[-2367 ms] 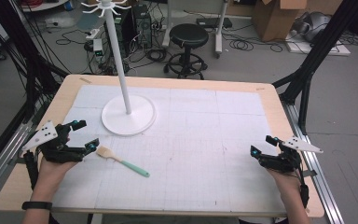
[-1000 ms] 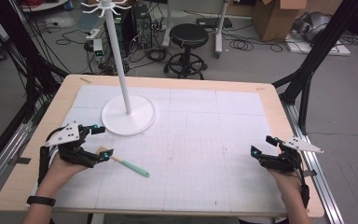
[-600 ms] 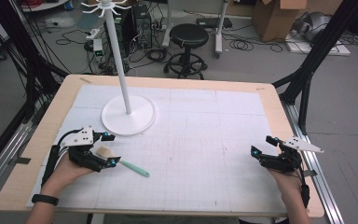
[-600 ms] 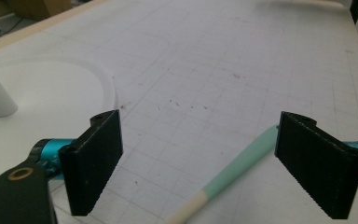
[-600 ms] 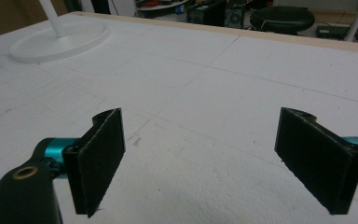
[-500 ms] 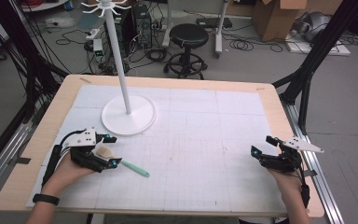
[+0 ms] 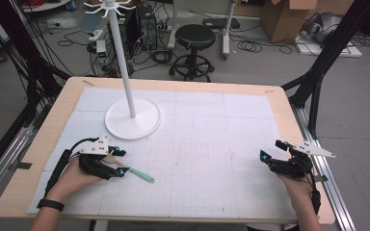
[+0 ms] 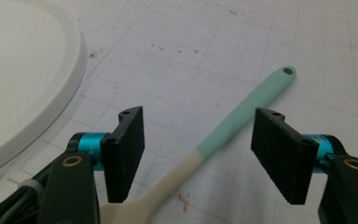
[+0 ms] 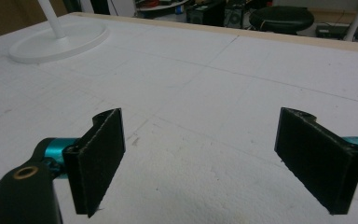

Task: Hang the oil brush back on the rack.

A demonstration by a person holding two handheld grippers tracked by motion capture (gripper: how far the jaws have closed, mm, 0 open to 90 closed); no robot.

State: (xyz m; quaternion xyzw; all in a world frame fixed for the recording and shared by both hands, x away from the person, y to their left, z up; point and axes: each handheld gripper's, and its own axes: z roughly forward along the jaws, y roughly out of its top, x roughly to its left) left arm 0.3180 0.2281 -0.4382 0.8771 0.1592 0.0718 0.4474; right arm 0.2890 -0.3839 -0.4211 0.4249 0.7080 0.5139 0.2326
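Smooth matt silicone-like spatula point(image 8: 242, 114); ribbed black pads point(image 8: 279, 151); wooden table rim point(image 7: 43, 139).

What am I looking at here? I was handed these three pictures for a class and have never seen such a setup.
No robot: a person holds a two-jaw gripper in each hand at a table. The high view looks down from above; each gripper view is a camera riding on that gripper, looking along its black jaws.

On the table stand a white rack with a round base, and a spatula with a mint handle and cream blade. The left gripper is over the spatula, jaws wide apart on either side of the handle, not yet gripping. The right gripper rests open over bare mat, holding nothing.
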